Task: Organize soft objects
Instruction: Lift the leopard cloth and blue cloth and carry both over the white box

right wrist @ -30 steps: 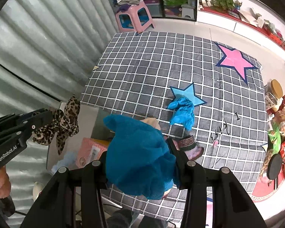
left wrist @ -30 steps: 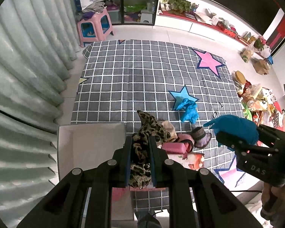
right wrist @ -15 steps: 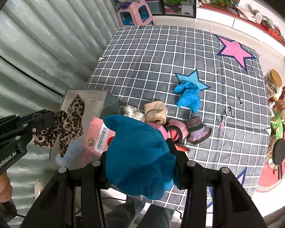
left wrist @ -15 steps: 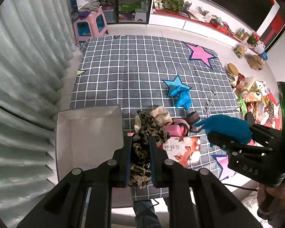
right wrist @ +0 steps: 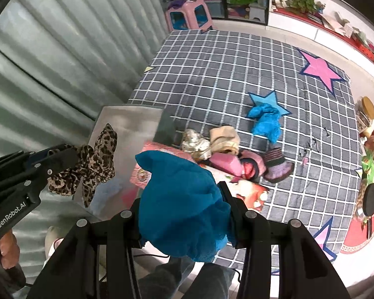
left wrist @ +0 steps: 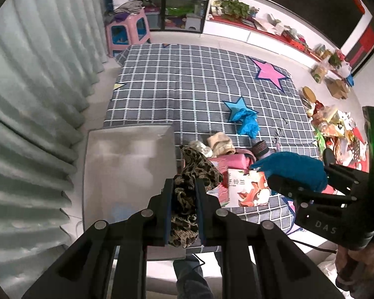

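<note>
My left gripper (left wrist: 183, 186) is shut on a leopard-print bow (left wrist: 190, 174), held high above the floor beside the grey box (left wrist: 127, 164); the bow also shows in the right wrist view (right wrist: 92, 167). My right gripper (right wrist: 184, 199) is shut on a teal fuzzy cloth (right wrist: 182, 204), seen from the left wrist view (left wrist: 296, 169) to the right of the bow. On the checked mat (left wrist: 187, 84) lie a bright blue cloth (left wrist: 246, 122), a beige cloth (left wrist: 220, 143), a pink item (right wrist: 227, 163) and a striped purple sock (right wrist: 276, 165).
A grey curtain (left wrist: 32, 79) hangs on the left. A pink stool (left wrist: 127, 35) stands at the mat's far corner. A picture book (left wrist: 246, 186) lies under the pile. Clutter (left wrist: 336, 129) lines the right side of the mat.
Both grippers have risen and pulled back with their cloths still held. More of the grey box and the pile on the mat has come into view.
</note>
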The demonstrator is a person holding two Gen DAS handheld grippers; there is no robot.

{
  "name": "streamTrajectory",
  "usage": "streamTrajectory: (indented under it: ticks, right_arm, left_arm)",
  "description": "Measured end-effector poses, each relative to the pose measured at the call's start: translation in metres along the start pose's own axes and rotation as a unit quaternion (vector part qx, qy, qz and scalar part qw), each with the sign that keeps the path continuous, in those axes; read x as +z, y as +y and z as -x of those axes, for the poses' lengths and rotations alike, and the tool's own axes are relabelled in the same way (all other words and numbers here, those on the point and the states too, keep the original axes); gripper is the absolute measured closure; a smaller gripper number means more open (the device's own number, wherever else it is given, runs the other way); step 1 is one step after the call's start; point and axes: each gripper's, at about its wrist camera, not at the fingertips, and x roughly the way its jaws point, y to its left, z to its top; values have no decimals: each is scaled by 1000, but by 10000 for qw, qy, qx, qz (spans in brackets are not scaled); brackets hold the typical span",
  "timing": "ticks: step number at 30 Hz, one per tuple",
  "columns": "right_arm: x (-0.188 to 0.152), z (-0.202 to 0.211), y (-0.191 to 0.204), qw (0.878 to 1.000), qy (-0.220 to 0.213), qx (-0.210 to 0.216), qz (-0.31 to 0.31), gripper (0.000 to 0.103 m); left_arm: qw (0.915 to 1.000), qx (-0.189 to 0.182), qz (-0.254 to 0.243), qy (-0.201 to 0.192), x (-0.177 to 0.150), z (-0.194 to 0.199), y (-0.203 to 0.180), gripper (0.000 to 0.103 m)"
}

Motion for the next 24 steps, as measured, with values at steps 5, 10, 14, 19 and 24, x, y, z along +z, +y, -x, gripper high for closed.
streamTrajectory:
  ticks: [5,10,14,19,24]
  right_arm:
    - [1,-7,22,9998,49,76,188,55]
    - [3,-16,48,9989,127,160,422,55]
    - [5,-22,68,9978,185,191,609,55]
    - [9,-31,94,9958,258,227,852,55]
    - [12,-40,116,9934,341,266,1058,55]
  left_arm:
    - [9997,77,225,6,-11,3,21,85]
    - [9989,138,450,24,-23,4,42,85]
    - [9980,177,612,48,-31,2,57,85]
    - [9960,207,864,36,-40,4,80,85]
    - [9941,240,1056,38,-47,6,99,85]
